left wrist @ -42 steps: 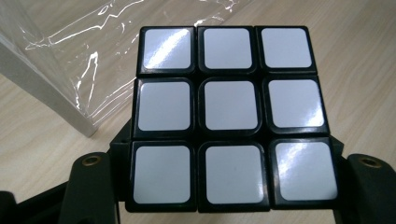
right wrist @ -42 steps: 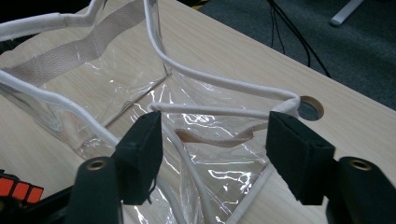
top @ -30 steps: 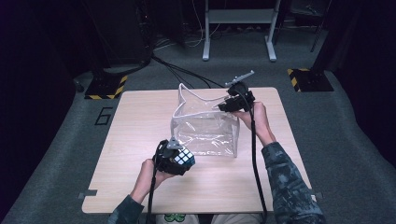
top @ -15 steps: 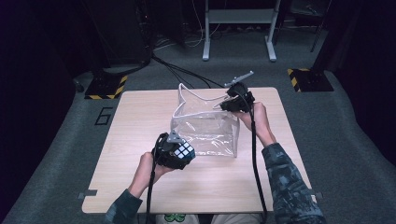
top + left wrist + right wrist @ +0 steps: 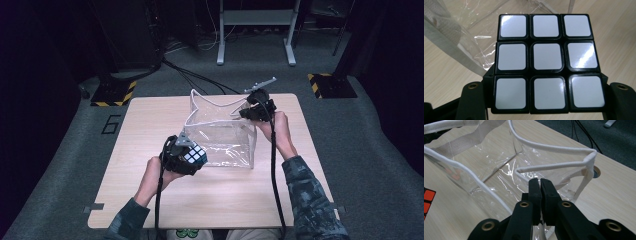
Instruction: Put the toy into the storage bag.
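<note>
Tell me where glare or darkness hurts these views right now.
High view: table well lit, surroundings nearly black; clear bag shows white glints. Left gripper view: cube sharp, sheen on its white stickers. Right gripper view: bright reflections on the bag's plastic beyond the right gripper.

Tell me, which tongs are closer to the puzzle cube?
Left. The left tongs are shut on the puzzle cube, beside the clear bag. The right tongs pinch the bag's far rim, across the bag from the cube.
</note>
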Action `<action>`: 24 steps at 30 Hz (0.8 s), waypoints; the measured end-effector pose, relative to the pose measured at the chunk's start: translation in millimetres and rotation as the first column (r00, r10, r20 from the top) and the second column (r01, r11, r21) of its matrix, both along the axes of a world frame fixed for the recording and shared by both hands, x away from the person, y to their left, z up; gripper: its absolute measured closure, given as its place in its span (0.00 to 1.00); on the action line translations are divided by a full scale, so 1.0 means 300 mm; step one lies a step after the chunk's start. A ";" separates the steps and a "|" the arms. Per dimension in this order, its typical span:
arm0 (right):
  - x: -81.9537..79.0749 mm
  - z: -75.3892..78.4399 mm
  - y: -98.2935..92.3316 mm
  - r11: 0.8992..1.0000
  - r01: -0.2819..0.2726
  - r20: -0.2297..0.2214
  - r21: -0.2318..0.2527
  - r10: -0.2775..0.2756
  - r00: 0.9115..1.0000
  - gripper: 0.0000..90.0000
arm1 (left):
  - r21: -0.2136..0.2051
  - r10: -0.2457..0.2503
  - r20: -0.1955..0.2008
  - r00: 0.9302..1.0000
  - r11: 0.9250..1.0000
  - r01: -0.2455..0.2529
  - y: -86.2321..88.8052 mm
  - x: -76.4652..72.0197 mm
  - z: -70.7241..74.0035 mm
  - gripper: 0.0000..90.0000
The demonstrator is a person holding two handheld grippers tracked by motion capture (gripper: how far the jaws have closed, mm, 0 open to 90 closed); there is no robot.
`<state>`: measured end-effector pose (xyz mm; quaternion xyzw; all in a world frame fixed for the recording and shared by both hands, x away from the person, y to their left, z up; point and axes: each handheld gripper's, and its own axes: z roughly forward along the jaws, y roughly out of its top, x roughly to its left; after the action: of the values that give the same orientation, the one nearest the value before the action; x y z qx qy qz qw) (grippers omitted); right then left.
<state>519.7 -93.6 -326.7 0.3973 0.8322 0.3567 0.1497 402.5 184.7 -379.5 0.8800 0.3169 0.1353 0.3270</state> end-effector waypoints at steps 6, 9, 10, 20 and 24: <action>-0.007 0.001 -0.009 1.000 0.014 0.004 0.004 -0.014 1.000 0.97 | -0.015 0.002 0.005 1.000 1.000 -0.002 0.012 0.009 0.030 0.38; -0.008 0.001 -0.015 1.000 0.020 0.002 0.006 -0.020 1.000 0.97 | -0.019 0.002 0.008 1.000 1.000 -0.001 0.015 0.014 0.044 0.38; -0.009 0.001 -0.016 1.000 0.024 0.002 0.006 -0.024 1.000 0.97 | -0.020 0.001 0.009 1.000 1.000 -0.001 0.015 0.016 0.048 0.38; -0.021 0.000 -0.029 0.998 0.058 0.010 0.012 -0.058 0.998 0.97 | -0.024 -0.004 0.017 1.000 1.000 0.004 0.018 0.037 0.099 0.38; -0.027 -0.002 -0.035 0.997 0.073 0.012 0.017 -0.073 0.997 0.97 | -0.029 0.002 0.020 1.000 1.000 -0.002 0.022 0.046 0.120 0.38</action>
<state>511.7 -104.0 -327.2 0.4264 0.8132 0.3604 0.1643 416.3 191.4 -343.6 0.8733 0.3164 0.1398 0.3429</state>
